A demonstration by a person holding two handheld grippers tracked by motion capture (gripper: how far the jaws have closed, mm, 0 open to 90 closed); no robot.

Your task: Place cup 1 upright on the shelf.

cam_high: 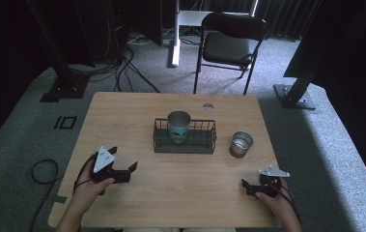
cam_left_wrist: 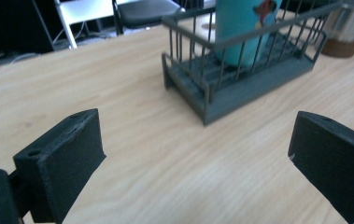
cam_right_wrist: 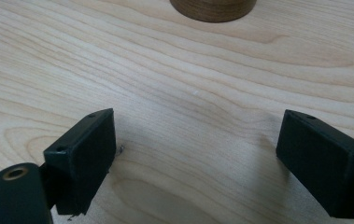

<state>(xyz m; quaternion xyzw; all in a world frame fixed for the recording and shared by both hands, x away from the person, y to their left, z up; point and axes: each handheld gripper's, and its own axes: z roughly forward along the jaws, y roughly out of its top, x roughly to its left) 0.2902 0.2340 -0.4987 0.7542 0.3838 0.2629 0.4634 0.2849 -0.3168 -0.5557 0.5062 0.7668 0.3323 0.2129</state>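
Spread tongs (cam_left_wrist: pixel 198 154) face teal cup (cam_left_wrist: pixel 242 25) upright in rack (cam_left_wrist: pixel 240 79).

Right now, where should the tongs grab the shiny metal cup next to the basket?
Grab the metal cup around its round side wall, coming from the near side with the right tongs, which are open and closest. It stands upright, clear of the basket, so the jaws probably fit on both sides.
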